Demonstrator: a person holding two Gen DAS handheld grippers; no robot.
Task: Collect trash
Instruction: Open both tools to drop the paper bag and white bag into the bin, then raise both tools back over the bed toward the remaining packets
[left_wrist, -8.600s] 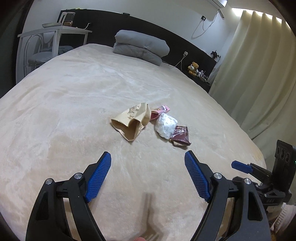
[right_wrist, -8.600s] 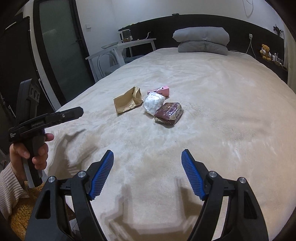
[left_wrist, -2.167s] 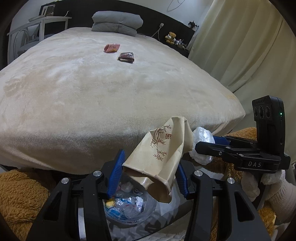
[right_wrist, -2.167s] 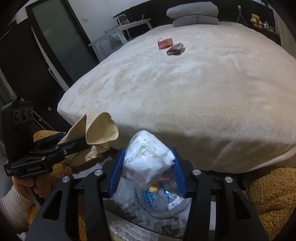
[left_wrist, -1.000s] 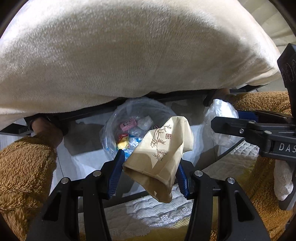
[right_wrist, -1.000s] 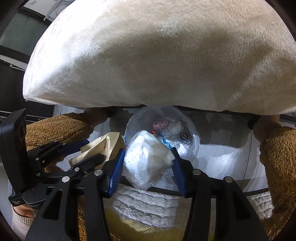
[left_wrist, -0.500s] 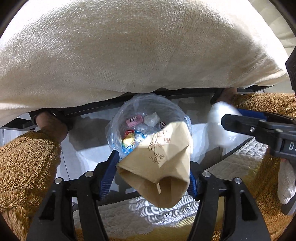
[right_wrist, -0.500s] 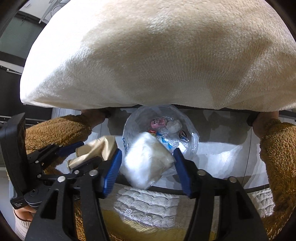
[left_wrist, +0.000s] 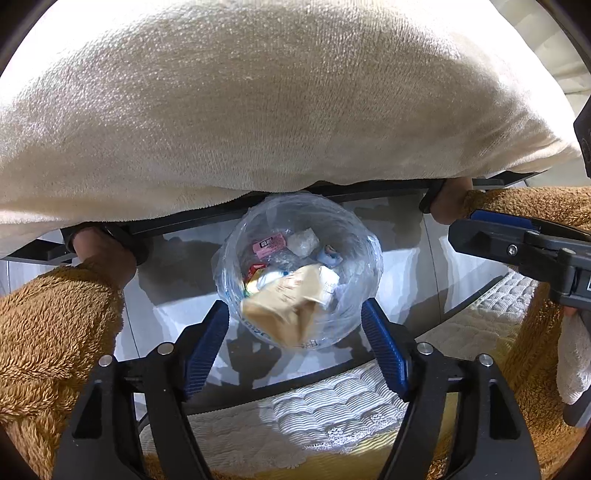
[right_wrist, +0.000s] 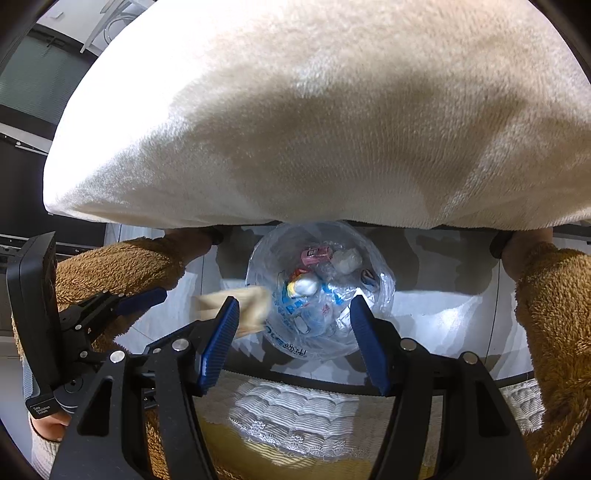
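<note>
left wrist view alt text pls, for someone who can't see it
The left gripper, jaws open and just widened, hangs over a clear bin bag where a tan paper bag lies among wrappers. A cream blanket fills the top; the right gripper enters at right.

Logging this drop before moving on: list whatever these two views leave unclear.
- Paper bag: motion-blurred in both wrist views; inside the trash bin or short of it, cannot tell.
- Bin's far rim: under the blanket edge, both views.
- Bed top: out of view, so remaining trash unknown.
</note>
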